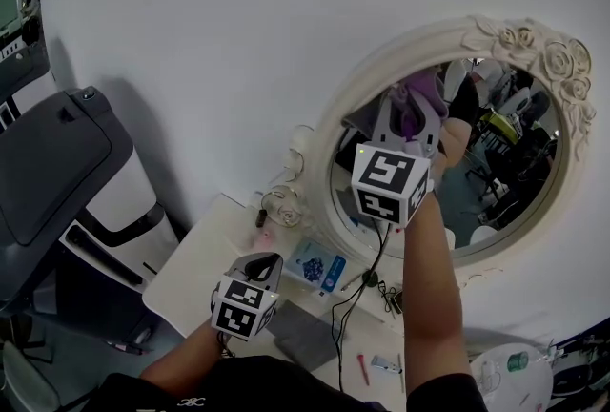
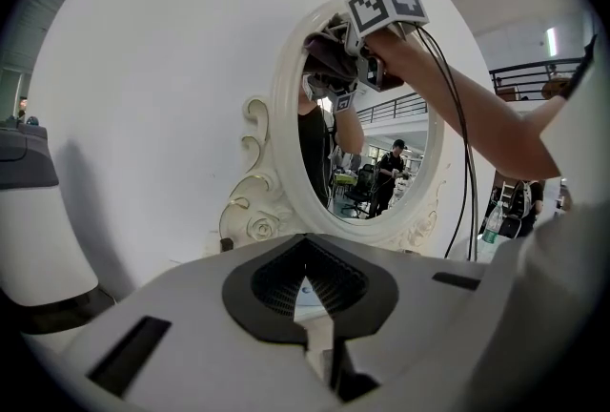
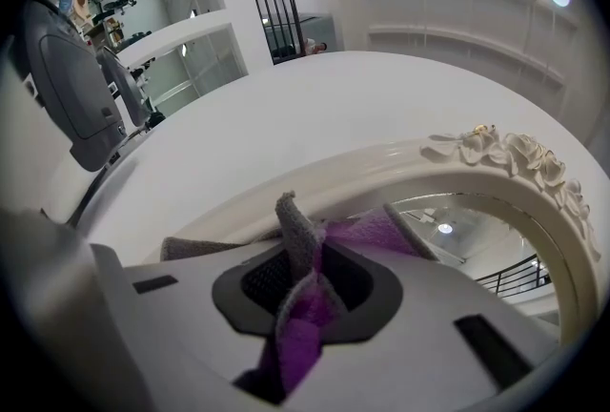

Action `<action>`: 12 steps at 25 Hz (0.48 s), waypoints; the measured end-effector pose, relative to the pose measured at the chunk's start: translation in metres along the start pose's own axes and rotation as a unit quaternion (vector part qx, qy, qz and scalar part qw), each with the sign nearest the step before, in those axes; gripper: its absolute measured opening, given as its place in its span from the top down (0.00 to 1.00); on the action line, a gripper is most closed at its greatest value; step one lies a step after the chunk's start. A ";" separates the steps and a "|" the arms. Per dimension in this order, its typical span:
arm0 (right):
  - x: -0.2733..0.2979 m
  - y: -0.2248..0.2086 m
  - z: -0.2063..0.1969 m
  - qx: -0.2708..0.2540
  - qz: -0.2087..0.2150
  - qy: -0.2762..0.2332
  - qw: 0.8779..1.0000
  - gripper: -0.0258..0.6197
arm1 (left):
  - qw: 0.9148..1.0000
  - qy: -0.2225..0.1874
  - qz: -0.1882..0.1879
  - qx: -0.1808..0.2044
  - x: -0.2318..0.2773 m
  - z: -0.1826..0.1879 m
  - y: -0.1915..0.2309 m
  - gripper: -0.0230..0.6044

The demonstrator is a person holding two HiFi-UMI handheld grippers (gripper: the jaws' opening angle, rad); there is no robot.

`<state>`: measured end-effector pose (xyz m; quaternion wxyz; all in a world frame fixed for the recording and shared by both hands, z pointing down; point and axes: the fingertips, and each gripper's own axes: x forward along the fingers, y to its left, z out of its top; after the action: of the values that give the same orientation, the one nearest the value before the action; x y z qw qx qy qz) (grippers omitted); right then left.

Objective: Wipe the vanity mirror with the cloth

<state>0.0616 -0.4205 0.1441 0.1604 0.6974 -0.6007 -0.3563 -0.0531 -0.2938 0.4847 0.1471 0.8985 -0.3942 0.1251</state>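
Left gripper [image 1: 263, 265] jaws together, empty; right gripper [image 1: 412, 119] pinches cloth [image 1: 420, 88] at 10 o'clock on mirror [image 1: 505, 167]: press flat, sweep toward 4.

Matt white surfaces, glossy glass, one napped cloth.

The oval vanity mirror [image 1: 505, 191] has clear, glossy, sharply reflecting glass. Its cream frame looks smooth and painted, with a faint sheen and carved roses in relief at the upper right of the head view. The purple-and-grey fuzzy cloth [image 3: 297, 329] looks soft and napped, like microfibre. The right gripper [image 3: 307, 278] pinching it has a smooth matt white plastic shell and dark ribbed pads, as does the left gripper [image 2: 307, 284]. The plain white wall [image 1: 210, 29] is matt and even. The cream tabletop [image 1: 195, 272] is smooth with a low sheen. At the left edge, the grey-and-white machine [image 1: 57, 162] looks like hard satin plastic.
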 end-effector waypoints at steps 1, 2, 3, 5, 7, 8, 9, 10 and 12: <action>0.000 0.003 -0.001 0.003 -0.001 -0.002 1.000 0.88 | 1.000 0.001 0.000 0.002 -0.001 0.000 0.003 0.96; -0.001 0.005 -0.002 0.007 -0.003 -0.003 1.000 0.88 | 1.000 0.003 0.000 0.003 -0.001 -0.001 0.005 0.96; -0.001 0.008 -0.003 0.010 -0.004 -0.005 1.000 0.88 | 1.000 0.004 0.001 0.004 -0.002 -0.001 0.009 0.95; -0.003 0.017 -0.007 0.012 -0.010 -0.008 1.000 0.88 | 1.000 0.007 0.002 0.005 -0.003 -0.003 0.015 0.96; -0.004 0.027 -0.012 0.003 -0.020 -0.010 1.000 0.88 | 1.000 0.011 0.002 0.007 -0.004 -0.005 0.020 0.96; -0.006 0.033 -0.016 -0.005 -0.024 -0.010 1.000 0.88 | 1.000 0.014 0.001 0.007 -0.004 -0.006 0.022 0.96; -0.007 0.038 -0.019 -0.013 -0.026 -0.011 1.000 0.89 | 1.000 0.016 0.001 0.007 -0.004 -0.007 0.024 0.96; -0.009 0.043 -0.022 -0.021 -0.028 -0.011 0.999 0.88 | 1.000 0.019 0.000 0.007 -0.005 -0.009 0.025 0.95; -0.010 0.051 -0.027 -0.029 -0.030 -0.012 0.999 0.89 | 1.000 0.021 0.000 0.006 -0.005 -0.010 0.029 0.96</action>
<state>0.0431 -0.4277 0.1992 0.1626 0.7058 -0.5706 -0.3870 -0.0788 -0.3058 0.4973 0.1497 0.8966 -0.3900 0.1467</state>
